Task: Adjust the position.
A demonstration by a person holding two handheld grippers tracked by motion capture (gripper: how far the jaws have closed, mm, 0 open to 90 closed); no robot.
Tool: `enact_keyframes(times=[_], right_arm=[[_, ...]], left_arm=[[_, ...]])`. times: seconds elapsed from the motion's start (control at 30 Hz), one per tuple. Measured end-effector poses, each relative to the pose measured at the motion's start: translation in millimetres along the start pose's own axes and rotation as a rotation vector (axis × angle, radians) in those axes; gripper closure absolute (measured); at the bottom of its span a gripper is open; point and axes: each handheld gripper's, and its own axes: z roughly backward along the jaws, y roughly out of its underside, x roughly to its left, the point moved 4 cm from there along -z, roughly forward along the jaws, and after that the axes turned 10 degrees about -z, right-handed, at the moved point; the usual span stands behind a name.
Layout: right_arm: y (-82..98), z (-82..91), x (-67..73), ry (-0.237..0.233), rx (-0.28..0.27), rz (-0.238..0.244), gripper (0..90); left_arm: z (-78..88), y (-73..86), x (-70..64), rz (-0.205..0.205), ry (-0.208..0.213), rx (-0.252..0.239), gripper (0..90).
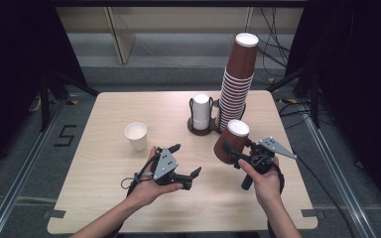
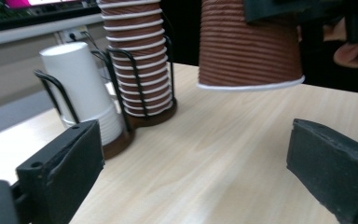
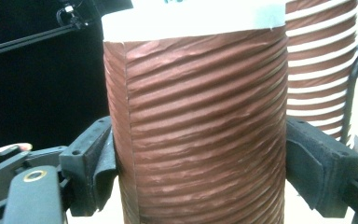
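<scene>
Pale wooden table. Right gripper pinches an upside-down brown cup. Left gripper, nearer left, holds its jaws spread, empty.

- In the right gripper view, the held brown cup is cut off at the 12 and 6 o'clock edges, so its base and rim stay unseen.
- In the left gripper view, that cup's upper part runs off at 12 o'clock, and the right gripper at 1 o'clock is dark and cropped.
- The stack of brown cups loses its top at 12 o'clock.
- The wire holder hides the lower white cups.
</scene>
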Motion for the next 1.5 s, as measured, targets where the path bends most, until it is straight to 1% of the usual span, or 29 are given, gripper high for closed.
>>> enact_keyframes(times=[0.1, 0.2, 0.23, 0.3, 0.33, 0.4, 0.47, 0.5, 0.53, 0.6, 0.67, 0.73, 0.8, 0.83, 0.87, 0.9, 0.93, 0.97, 1.0, 1.03, 1.1, 1.17, 1.3, 1.33, 1.37, 1.4, 1.43, 1.47, 1.5], right_arm=[[4.7, -0.1, -2.1, -0.001, 0.0, 0.005, 18.5], [8.9, 1.3, -3.6, 0.0, 0.013, -0.028, 18.4], [10.5, 2.1, -2.3, 0.0, 0.021, -0.051, 18.5], [12.9, 2.4, -1.8, -0.008, 0.017, -0.058, 18.4], [14.9, 2.6, 0.1, -0.014, 0.026, -0.089, 18.4], [17.8, 1.7, 1.1, -0.016, 0.028, -0.098, 18.4], [20.9, 0.4, 4.2, -0.024, 0.041, -0.134, 18.4], [21.4, 0.0, 4.5, -0.022, 0.045, -0.133, 18.4], [22.6, -0.1, 4.6, -0.018, 0.057, -0.146, 18.3], [24.4, -1.7, 4.2, -0.023, 0.06, -0.177, 18.3], [26.4, -1.4, 4.1, -0.026, 0.079, -0.233, 18.3], [28.1, -2.1, 1.4, -0.047, 0.079, -0.271, 18.3], [29.4, -2.8, -0.9, -0.046, 0.084, -0.305, 18.4], [30.0, -3.5, -1.1, -0.056, 0.087, -0.332, 18.3], [31.0, -4.4, -2.0, -0.055, 0.087, -0.339, 18.4], [31.9, -5.8, -2.1, -0.065, 0.082, -0.351, 18.4], [32.7, -6.5, -1.5, -0.059, 0.088, -0.363, 18.4], [33.4, -6.8, -1.8, -0.065, 0.089, -0.357, 18.4], [33.6, -6.9, -0.3, -0.063, 0.096, -0.381, 18.4], [34.0, -6.9, -0.7, -0.067, 0.095, -0.379, 18.4], [34.7, -7.7, 0.1, -0.076, 0.087, -0.396, 18.4], [35.4, -7.7, 0.4, -0.076, 0.091, -0.406, 18.4], [36.6, -8.8, 3.0, -0.081, 0.092, -0.414, 18.4], [37.3, -9.2, 3.3, -0.076, 0.099, -0.404, 18.4], [37.6, -9.8, 4.7, -0.086, 0.1, -0.414, 18.4], [37.9, -9.3, 7.2, -0.083, 0.111, -0.434, 18.4], [38.2, -10.6, 6.1, -0.084, 0.098, -0.411, 18.4], [39.1, -11.1, 6.3, -0.082, 0.107, -0.416, 18.4], [39.7, -11.5, 5.7, -0.08, 0.106, -0.394, 18.4]], left_arm=[[-2.4, 0.7, -5.3, -0.011, 0.023, -0.001, 0.0], [-4.1, 0.0, -8.5, -0.023, 0.028, -0.012, 0.0], [-4.7, -0.1, -9.4, -0.027, 0.031, -0.016, 0.0], [-5.4, 0.5, -12.3, -0.02, 0.033, -0.018, 0.0], [-5.3, 1.2, -14.1, -0.022, 0.033, -0.016, 0.0], [-5.7, 2.6, -18.1, -0.029, 0.039, -0.019, 0.0], [-6.1, 4.1, -20.7, -0.04, 0.044, -0.013, 0.0], [-7.2, 4.3, -21.5, -0.038, 0.044, -0.021, 0.0], [-7.5, 4.3, -22.2, -0.039, 0.049, -0.016, 0.0], [-9.4, 3.3, -23.7, -0.034, 0.06, -0.018, 0.0], [-12.4, 1.5, -25.2, -0.035, 0.072, -0.024, 0.0], [-15.7, -0.3, -26.8, -0.031, 0.086, -0.025, 0.0], [-19.9, -1.9, -27.6, -0.027, 0.093, -0.028, 0.0], [-22.0, -2.4, -28.0, -0.02, 0.1, -0.029, 0.0], [-23.4, -2.8, -28.4, -0.02, 0.108, -0.022, 0.0], [-25.5, -3.1, -29.3, -0.017, 0.109, -0.023, 0.0], [-27.2, -3.4, -30.5, -0.02, 0.114, -0.021, 0.0], [-28.4, -3.9, -31.5, -0.025, 0.118, -0.017, 0.0], [-29.7, -4.5, -32.5, -0.026, 0.119, -0.022, 0.0], [-31.3, -5.2, -33.7, -0.03, 0.121, -0.02, 0.0], [-33.9, -5.5, -34.9, -0.036, 0.12, -0.013, 0.0], [-36.9, -4.9, -35.6, -0.045, 0.123, -0.003, 0.0], [-41.8, -2.5, -36.8, -0.059, 0.122, 0.003, 0.0], [-42.6, -1.6, -36.5, -0.058, 0.122, 0.009, 0.0], [-43.9, -0.9, -35.9, -0.055, 0.119, 0.009, 0.0], [-44.5, -0.5, -35.5, -0.05, 0.12, 0.013, 0.0], [-45.8, 0.1, -34.9, -0.039, 0.121, 0.011, 0.0], [-46.6, 0.4, -34.7, -0.028, 0.124, 0.014, 0.0], [-47.5, 0.9, -34.7, -0.021, 0.127, 0.012, 0.0]])
